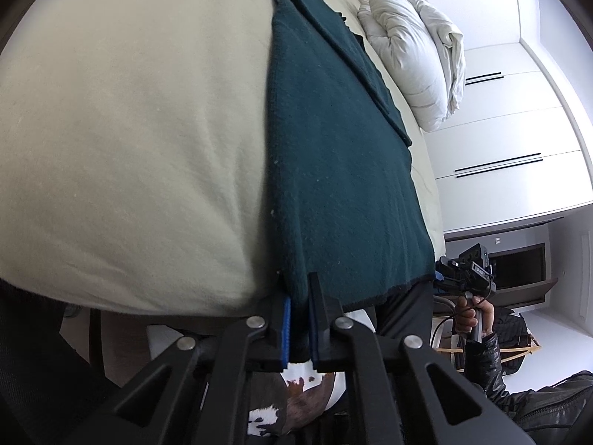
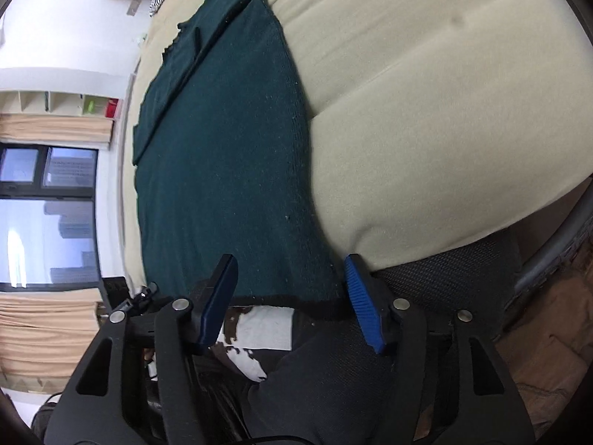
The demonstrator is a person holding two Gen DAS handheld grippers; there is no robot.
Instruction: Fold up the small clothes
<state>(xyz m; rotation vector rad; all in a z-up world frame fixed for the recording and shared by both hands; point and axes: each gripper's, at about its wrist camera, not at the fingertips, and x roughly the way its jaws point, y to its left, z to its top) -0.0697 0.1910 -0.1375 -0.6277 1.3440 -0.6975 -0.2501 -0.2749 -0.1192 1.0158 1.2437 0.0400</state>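
We are pinching with our left gripper (image 1: 299,293). Its jaws are squeezed nearly together on the near corner of the dark green cloth (image 1: 333,155), right at the black hem. Our right gripper (image 2: 289,296) is not holding anything yet. Its jaws are standing apart around the other near corner of the same cloth, with the hem lying between the blue pads (image 2: 361,307), and the pads are not pressing on it.

The cloth is lying flat on the bed (image 1: 129,129), running away from us, with its near edge hanging just over the bed's edge. At the far end a part of it is already folded over on top.

To do this step well, we think the right gripper should slide a bit further onto the corner and bite both the hem and the cloth above it, so the corner does not slip out. Both corners should then come up together and level, so the fold lands straight. Pulling one side faster would probably make the cloth go crooked.

The cloth is looking thick and fuzzy, like fleece or knit, with tiny light specks of lint on it. It is a long rectangle with a thin black border. The bed cover is cream, smooth and soft, with gentle creases. A puffy white pillow (image 1: 411,59) is sitting far off at the other end.
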